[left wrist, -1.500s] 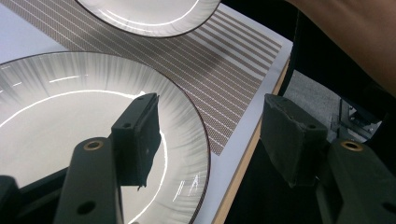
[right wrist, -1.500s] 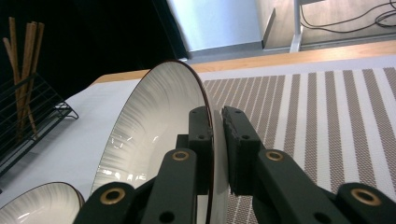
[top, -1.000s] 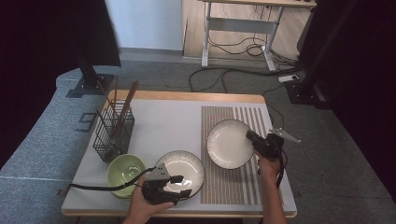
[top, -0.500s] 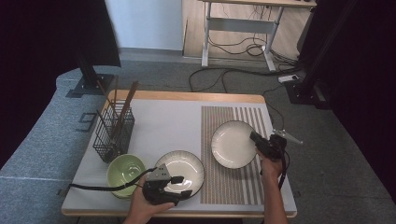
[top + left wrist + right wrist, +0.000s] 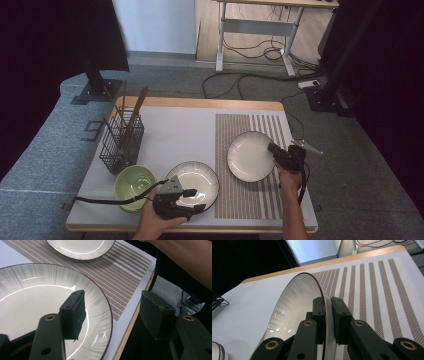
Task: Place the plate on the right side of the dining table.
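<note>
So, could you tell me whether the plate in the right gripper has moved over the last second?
Yes: the plate has shifted slightly toward the person's side of the striped mat.

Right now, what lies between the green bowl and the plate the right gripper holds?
In the high view, a second white plate lies between the green bowl and the held plate, partly on the striped mat.

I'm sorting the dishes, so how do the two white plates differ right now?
The right plate is clamped at its rim by the right gripper, over the striped mat; the near plate lies free, mostly off the mat, with the left gripper open over its edge. Both are white with dark rims.
</note>
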Action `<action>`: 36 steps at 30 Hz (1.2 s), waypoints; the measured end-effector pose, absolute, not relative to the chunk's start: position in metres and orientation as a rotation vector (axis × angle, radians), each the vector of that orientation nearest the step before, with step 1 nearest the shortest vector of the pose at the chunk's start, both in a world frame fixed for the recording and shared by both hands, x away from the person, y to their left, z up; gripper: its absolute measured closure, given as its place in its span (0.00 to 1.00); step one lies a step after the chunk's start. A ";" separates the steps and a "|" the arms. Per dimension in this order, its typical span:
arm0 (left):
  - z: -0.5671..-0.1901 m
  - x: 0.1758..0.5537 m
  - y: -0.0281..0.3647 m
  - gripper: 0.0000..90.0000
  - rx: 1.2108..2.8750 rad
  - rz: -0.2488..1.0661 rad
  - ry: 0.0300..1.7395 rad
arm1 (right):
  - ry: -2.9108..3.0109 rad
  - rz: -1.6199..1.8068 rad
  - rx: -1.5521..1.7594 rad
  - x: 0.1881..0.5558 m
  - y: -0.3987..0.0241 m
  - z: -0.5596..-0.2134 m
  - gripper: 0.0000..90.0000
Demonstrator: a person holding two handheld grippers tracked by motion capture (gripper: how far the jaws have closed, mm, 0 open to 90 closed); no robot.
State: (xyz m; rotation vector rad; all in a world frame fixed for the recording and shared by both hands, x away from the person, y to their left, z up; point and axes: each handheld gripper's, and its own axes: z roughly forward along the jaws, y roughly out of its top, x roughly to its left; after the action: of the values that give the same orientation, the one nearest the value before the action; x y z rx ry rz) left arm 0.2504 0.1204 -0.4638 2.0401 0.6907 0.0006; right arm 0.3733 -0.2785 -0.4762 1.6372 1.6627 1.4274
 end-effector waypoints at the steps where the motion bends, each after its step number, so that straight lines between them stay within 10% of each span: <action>1: -0.464 0.250 0.120 0.42 2.040 0.000 0.691 | 1.663 1.426 1.638 0.373 -0.279 -0.476 0.91; 36: -0.465 0.250 0.119 0.42 2.033 -0.075 0.683 | 1.680 1.337 1.699 0.376 -0.287 -0.489 0.93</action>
State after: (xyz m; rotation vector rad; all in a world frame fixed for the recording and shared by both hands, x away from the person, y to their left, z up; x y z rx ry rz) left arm 0.2497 0.1188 -0.4651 2.0326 0.6827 -0.0753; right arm 0.3760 -0.2871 -0.4893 1.6990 1.6804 1.3371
